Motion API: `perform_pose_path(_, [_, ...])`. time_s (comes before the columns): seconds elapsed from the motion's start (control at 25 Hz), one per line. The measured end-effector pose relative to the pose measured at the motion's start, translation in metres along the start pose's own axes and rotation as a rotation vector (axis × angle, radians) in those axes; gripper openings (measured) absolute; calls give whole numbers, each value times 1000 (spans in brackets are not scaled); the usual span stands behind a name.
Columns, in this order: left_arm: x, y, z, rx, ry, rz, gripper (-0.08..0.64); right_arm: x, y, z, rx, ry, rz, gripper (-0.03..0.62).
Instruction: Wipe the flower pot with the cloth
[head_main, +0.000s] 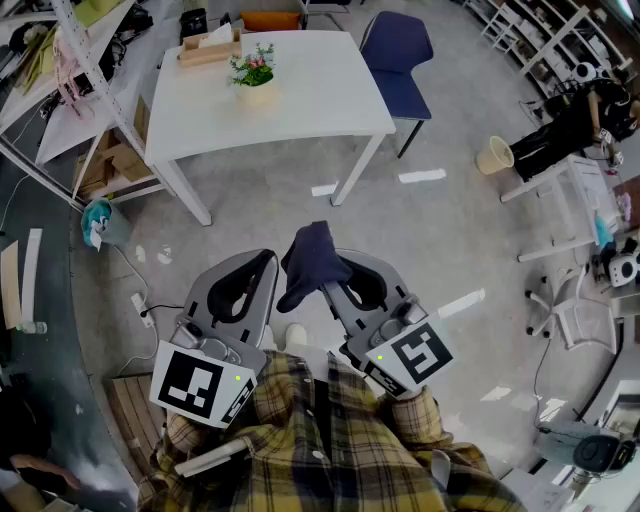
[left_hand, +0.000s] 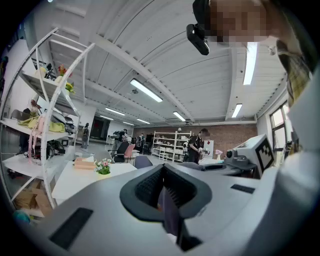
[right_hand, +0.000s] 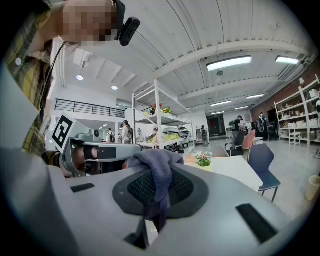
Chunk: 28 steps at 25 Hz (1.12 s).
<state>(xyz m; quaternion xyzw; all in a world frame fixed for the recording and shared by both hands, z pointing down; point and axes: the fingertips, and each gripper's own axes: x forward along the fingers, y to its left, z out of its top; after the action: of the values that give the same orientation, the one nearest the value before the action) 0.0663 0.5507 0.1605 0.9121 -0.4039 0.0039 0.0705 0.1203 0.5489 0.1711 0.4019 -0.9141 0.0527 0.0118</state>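
My right hand-held gripper (right_hand: 153, 207) is clenched on the dark cloth (head_main: 312, 262). My left hand-held gripper (left_hand: 167, 199) is clenched, empty. The flower pot (head_main: 255, 93) sits on the white bench (head_main: 330, 95) at 12 o'clock, well apart. Risks: the loosely bunched cloth slipping free, or a hard wipe tipping the pot.

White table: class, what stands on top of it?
On the white table stand a flower pot of pink flowers and a wooden box near its far edge. The flowers cover the pot's inside.
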Motion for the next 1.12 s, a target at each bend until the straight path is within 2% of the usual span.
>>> perform_pose_path(0.52, [5, -16, -2, 14, -9, 17, 9, -15, -6, 5, 12, -32, 26, 23])
perform_pose_path(0.8, [0, -28, -13, 11, 2, 28, 9, -25, -5, -9, 16, -3, 30, 23])
perform_pose_path(1.12, [15, 0, -18, -6, 17, 36, 9, -1, -25, -21, 15, 52, -1, 23])
